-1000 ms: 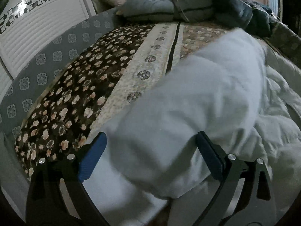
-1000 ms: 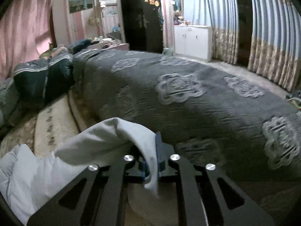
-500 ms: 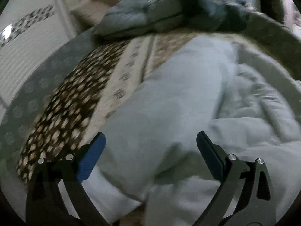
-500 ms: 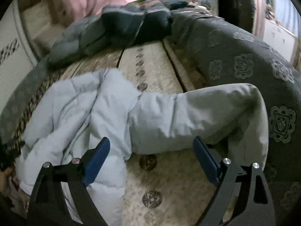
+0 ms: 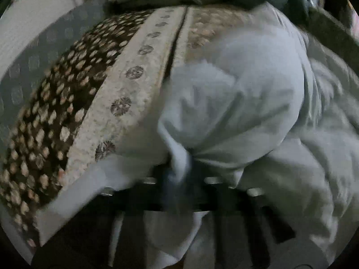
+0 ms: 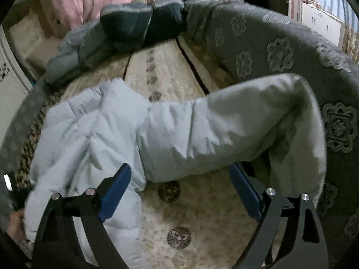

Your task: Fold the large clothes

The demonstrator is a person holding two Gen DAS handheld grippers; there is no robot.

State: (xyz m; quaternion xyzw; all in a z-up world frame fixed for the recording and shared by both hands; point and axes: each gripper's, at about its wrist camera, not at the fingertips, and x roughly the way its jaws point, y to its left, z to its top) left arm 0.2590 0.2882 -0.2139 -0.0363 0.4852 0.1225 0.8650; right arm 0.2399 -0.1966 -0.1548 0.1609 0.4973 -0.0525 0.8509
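Note:
A pale blue puffy jacket [image 6: 94, 132] lies crumpled on a patterned bed cover [image 6: 166, 76]. Its sleeve [image 6: 224, 125] stretches to the right and bends down at the cuff. My right gripper [image 6: 179, 188] stands open just in front of that sleeve, its blue pads apart and nothing pressed between them. In the left wrist view the jacket [image 5: 242, 94] bulges close to the lens. My left gripper [image 5: 181, 174] is shut on a pinched fold of the jacket's fabric; the picture is blurred there.
A folded dark blue and grey quilt [image 6: 139, 24] lies at the far end of the bed. A grey medallion blanket [image 6: 280, 51] rises along the right. The brown flowered strip [image 5: 51, 116] runs along the left, beside a white panel [image 5: 33, 22]. A hand [image 6: 13, 226] shows at the lower left.
My left gripper went from wide open to shut on a fold of the jacket. My right gripper let go of the sleeve, opened wide and swung left to face the jacket.

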